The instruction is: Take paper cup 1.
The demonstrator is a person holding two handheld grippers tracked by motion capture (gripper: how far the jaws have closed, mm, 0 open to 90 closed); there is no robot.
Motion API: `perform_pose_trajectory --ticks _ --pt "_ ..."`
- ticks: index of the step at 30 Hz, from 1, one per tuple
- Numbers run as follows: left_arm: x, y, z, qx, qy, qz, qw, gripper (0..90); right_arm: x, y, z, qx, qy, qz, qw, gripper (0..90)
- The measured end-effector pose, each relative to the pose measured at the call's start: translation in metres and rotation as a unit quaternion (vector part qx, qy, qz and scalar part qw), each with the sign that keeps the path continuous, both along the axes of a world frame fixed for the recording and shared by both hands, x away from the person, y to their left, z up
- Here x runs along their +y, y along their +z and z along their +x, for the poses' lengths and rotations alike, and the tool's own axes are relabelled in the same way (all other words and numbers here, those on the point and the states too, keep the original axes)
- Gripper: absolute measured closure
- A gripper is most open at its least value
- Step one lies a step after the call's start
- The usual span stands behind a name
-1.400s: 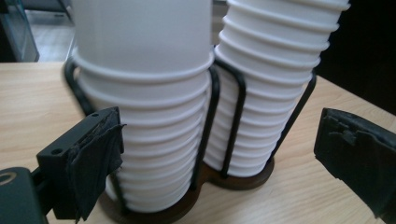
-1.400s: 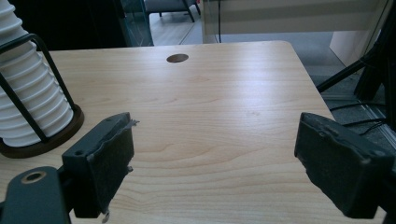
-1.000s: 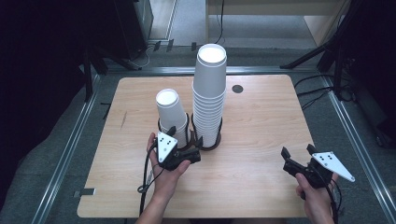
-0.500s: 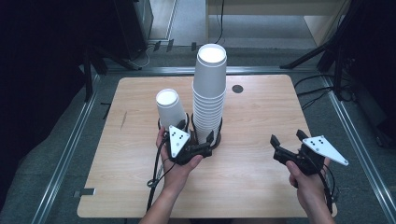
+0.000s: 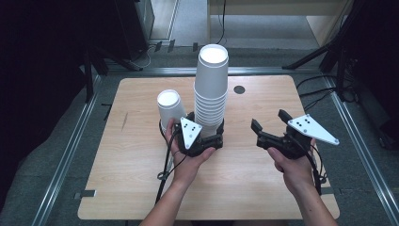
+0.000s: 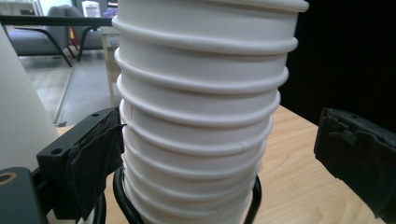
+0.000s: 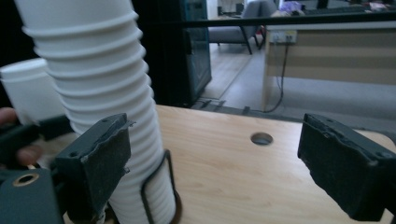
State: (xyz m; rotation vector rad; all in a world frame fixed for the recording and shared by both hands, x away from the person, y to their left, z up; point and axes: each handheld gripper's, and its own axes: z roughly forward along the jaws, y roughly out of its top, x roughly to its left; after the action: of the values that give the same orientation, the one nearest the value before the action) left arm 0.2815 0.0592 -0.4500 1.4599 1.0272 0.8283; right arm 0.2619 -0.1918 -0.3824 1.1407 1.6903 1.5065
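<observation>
On the bench (image 5: 141, 188), left of centre, a short cup stack (image 5: 170, 106) is seen. Just right of it, the tall paper-cup stack (image 5: 210, 89) is straddled at its base by the left claw (image 5: 207, 134), jaws apart, left pad touching. Right claw (image 5: 268, 123) is held clear, jaws just opened, nothing between.

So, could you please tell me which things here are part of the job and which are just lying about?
Part of the job:
- tall cup stack in its black wire holder
- short cup stack
- left gripper, jaws either side of the tall stack
- right gripper, jaws apart, nothing between them

Lying about:
- round hole in the table
</observation>
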Motion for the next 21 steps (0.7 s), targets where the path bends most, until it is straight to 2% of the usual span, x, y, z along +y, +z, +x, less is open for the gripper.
perform_pose_trajectory --ticks 1,4,10,17,21 --pt "-0.001 0.000 0.001 -0.001 0.000 -0.001 1.0000 1.6 0.000 0.000 0.000 0.000 0.000 0.000 1.0000 9.7" --pt "-0.003 0.001 0.005 -0.003 0.009 -0.004 0.9999 1.6 0.017 0.013 0.005 -0.011 0.017 -0.002 0.9998 9.5" --pt "-0.005 -0.001 0.011 -0.006 0.017 -0.010 0.9998 1.6 0.038 0.027 0.014 -0.016 0.036 -0.004 0.9992 9.5" --pt "-0.007 -0.003 0.017 -0.009 0.029 -0.017 0.9994 1.6 0.057 0.042 0.025 -0.022 0.057 0.008 0.9981 9.4" --pt "-0.010 -0.004 0.020 -0.011 0.036 -0.022 0.9990 1.6 0.071 0.050 0.031 -0.025 0.070 0.001 0.9973 9.5"
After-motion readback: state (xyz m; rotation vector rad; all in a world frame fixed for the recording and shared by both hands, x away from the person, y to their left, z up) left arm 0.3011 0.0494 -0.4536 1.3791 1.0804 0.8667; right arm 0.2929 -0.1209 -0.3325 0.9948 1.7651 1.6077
